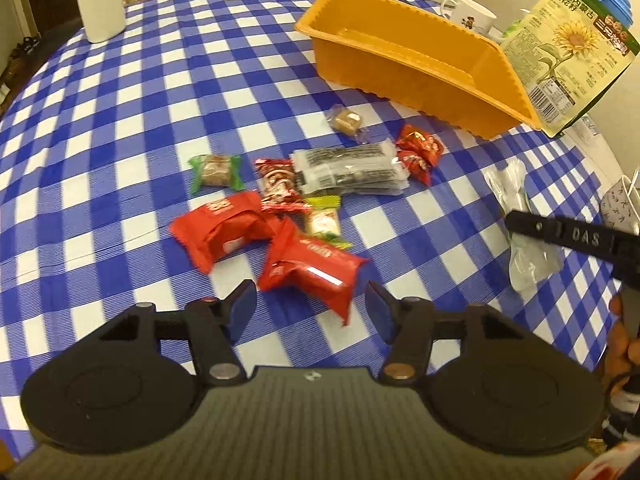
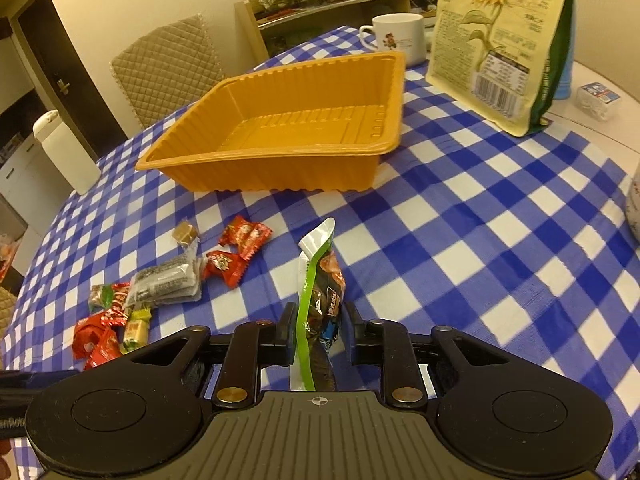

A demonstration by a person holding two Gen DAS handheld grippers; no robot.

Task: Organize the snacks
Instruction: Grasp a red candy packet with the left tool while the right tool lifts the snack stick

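Observation:
An empty orange tray [image 1: 404, 56] [image 2: 280, 176] sits at the far side of the checked table. A pile of wrapped snacks lies in front of it: two red packets [image 1: 308, 270], a grey-black packet [image 1: 348, 168] [image 2: 164, 282], small red candies [image 1: 418, 152] [image 2: 244, 236] and a green-ended sweet [image 1: 216, 170]. My left gripper [image 1: 312, 308] is open, just short of the nearest red packet. My right gripper [image 2: 318, 330] is shut on a green-and-white snack pouch [image 2: 320, 276] that stands on edge between its fingers [image 1: 532, 228].
A tall sunflower-seed bag [image 1: 568, 52] [image 2: 504, 40] stands right of the tray, a white mug [image 1: 468, 14] [image 2: 400, 36] behind it. A white bottle [image 1: 100, 0] [image 2: 66, 152] stands far left. A padded chair [image 2: 168, 68] is behind the table.

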